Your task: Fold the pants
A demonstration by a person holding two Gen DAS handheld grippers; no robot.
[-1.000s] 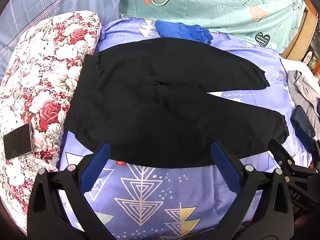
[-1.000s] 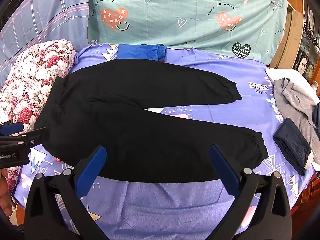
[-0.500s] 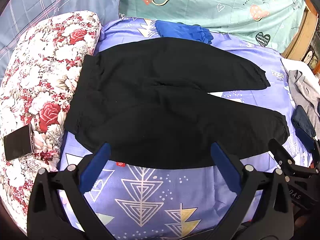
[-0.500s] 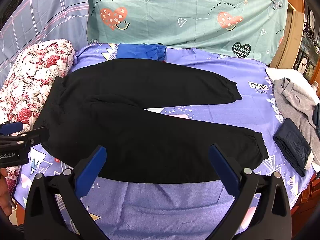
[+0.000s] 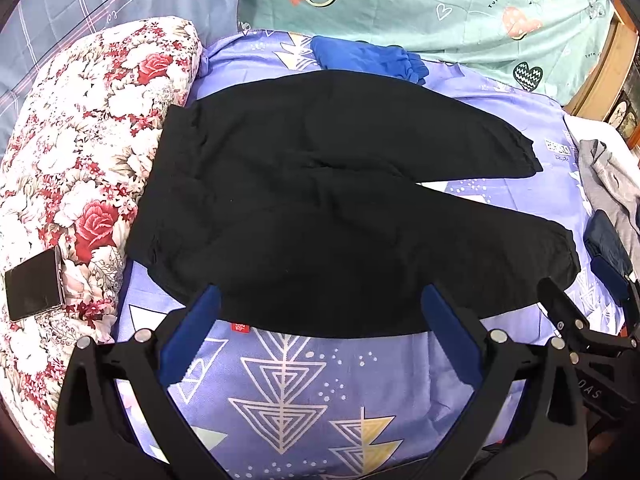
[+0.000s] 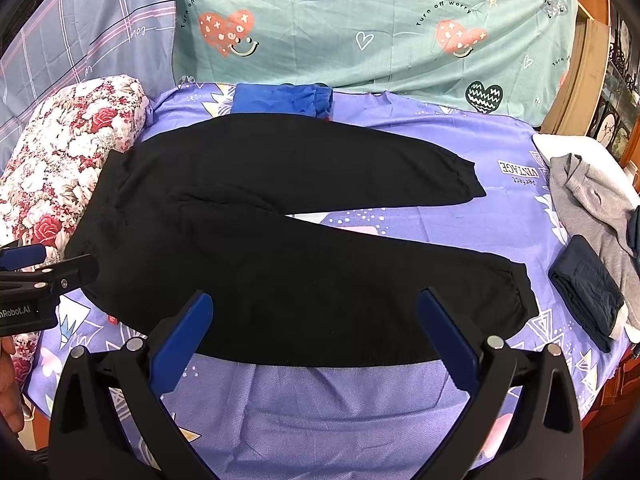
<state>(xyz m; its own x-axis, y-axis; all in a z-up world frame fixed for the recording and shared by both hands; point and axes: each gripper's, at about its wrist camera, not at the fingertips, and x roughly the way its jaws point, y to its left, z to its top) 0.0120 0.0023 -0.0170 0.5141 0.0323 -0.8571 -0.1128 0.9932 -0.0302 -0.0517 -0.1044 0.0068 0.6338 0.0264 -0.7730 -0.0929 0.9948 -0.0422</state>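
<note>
We observe black pants (image 5: 320, 208) spread flat, legs apart; left gripper (image 5: 320, 332) and right gripper (image 6: 316, 332) hover near the pants' near edge, fingers wide apart, holding nothing.

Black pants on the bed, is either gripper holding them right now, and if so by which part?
Nothing is held. The left gripper and right gripper are both open, and the black pants lie flat on the bed sheet, legs spread apart, ungripped.

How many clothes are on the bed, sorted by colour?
Black: 1, the black cotton pants spread flat.
Blue: 1, the bright blue folded garment.
Grey: 1, the crumpled grey top.
Navy: 1, the folded dark navy garment.
Total: 4
</note>
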